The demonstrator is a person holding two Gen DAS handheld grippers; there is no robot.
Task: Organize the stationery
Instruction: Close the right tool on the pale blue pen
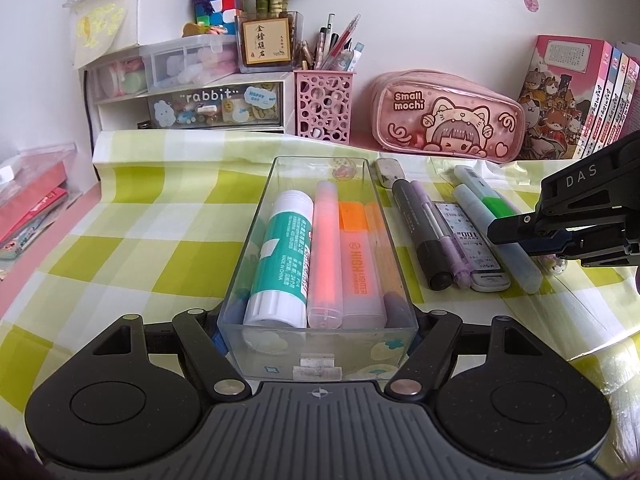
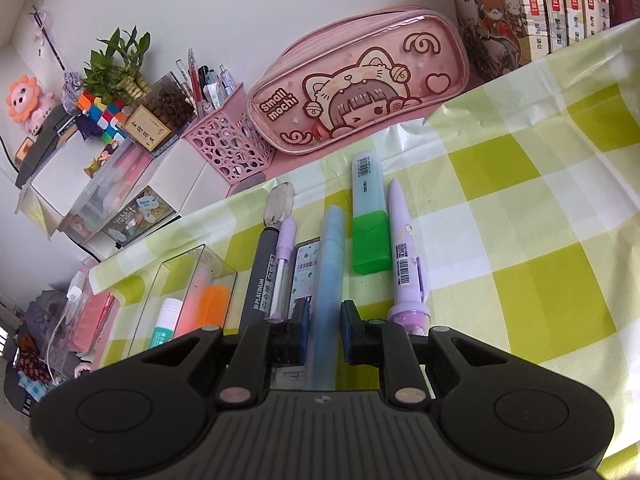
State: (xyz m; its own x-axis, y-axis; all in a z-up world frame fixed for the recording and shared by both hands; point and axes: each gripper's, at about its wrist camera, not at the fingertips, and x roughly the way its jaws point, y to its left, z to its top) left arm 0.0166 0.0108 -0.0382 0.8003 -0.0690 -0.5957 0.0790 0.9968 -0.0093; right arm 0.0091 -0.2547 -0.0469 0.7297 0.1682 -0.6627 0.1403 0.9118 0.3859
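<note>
I see my right gripper [image 2: 325, 330] spread around the light blue pen [image 2: 331, 280], pads not touching it.

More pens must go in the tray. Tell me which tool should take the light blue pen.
Right. The right tool already straddles the light blue pen, fingers open on either side. The left tool is occupied, clamped on the clear tray.

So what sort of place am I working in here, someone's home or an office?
Most likely a home study desk, probably a child's. A pink "Small mochi" cartoon pencil case lies by the wall, a pink perforated pen holder stands beside it, and a green-and-white checked tablecloth covers the desk.
</note>
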